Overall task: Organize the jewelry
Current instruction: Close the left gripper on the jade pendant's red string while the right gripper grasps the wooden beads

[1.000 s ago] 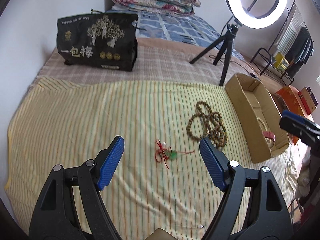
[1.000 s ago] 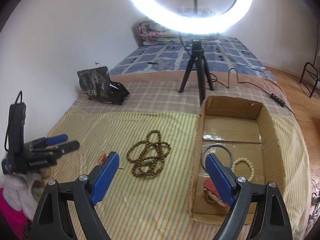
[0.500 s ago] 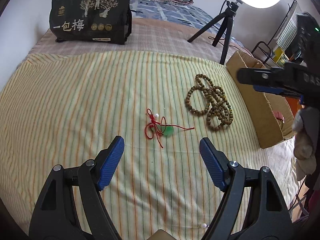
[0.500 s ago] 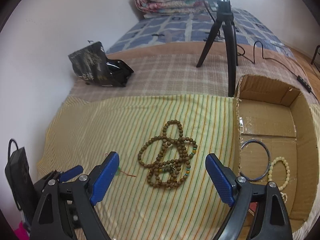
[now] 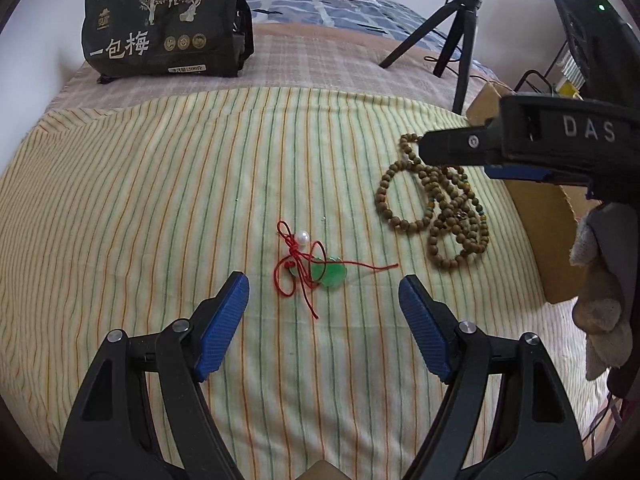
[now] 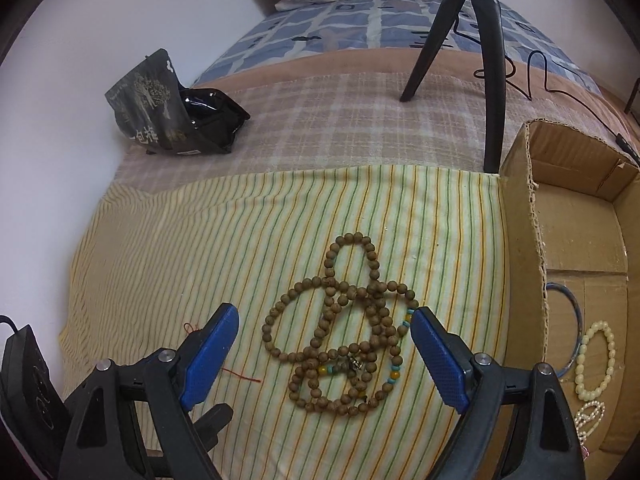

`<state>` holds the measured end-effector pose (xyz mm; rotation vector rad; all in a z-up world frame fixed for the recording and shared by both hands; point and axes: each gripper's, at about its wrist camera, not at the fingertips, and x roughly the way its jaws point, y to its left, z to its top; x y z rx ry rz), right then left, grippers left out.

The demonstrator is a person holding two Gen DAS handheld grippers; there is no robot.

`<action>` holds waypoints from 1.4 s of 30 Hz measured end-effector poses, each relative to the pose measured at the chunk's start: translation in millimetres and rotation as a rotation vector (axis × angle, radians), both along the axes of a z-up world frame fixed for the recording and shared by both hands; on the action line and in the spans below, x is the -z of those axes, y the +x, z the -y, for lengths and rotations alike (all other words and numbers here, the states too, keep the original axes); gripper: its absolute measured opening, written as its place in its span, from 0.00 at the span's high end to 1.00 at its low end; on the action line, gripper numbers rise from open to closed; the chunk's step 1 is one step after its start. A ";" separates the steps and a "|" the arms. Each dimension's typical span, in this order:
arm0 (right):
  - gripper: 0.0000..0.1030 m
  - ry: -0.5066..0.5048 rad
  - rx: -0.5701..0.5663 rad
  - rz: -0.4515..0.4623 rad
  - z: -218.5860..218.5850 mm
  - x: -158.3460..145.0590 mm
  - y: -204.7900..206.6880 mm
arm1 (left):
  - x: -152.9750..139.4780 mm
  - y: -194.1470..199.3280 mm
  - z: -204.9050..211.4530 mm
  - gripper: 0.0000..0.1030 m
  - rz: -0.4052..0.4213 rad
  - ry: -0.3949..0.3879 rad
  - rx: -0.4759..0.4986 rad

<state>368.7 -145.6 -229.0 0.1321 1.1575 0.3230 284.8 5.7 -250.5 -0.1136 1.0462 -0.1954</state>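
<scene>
Picking up the two loose pieces from the striped cloth (image 5: 160,208) is the step in hand, as I judge it; both grippers are empty and their jaws stand wide apart. The left gripper (image 5: 324,320) hangs above the red cord charm (image 5: 316,268), a thin red string with a white pearl and a flat green stone, which lies on the cloth just in front of the blue pads; the right gripper (image 6: 324,356) hangs above the wooden bead necklace (image 6: 344,340), which lies in several crossed loops beside the cardboard box (image 6: 520,240).

For the charm it is better to close on the knot and the stone together, because a single strand of cord will probably slip between the pads; the pads should come down almost to the cloth, but not pinch the cloth itself. For the necklace, the place where many loops cross, near the small metal bead, seems the best point; a grip on one outer loop would let the rest hang long and swing, and it could catch on the torn box wall.

In the box a blue bangle (image 6: 576,320) and a pale bead bracelet (image 6: 596,360) already lie; one more small pearl piece lies under them, perhaps a chain, the edge of the view is too distorted to say. The new pieces should be set down apart from these, so that cords and beads do not tangle.
</scene>
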 end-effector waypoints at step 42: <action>0.90 -0.165 -0.070 0.020 -10.8 30.5 -6.3 | 7.2 -1.9 -10.2 0.96 -0.006 0.032 0.009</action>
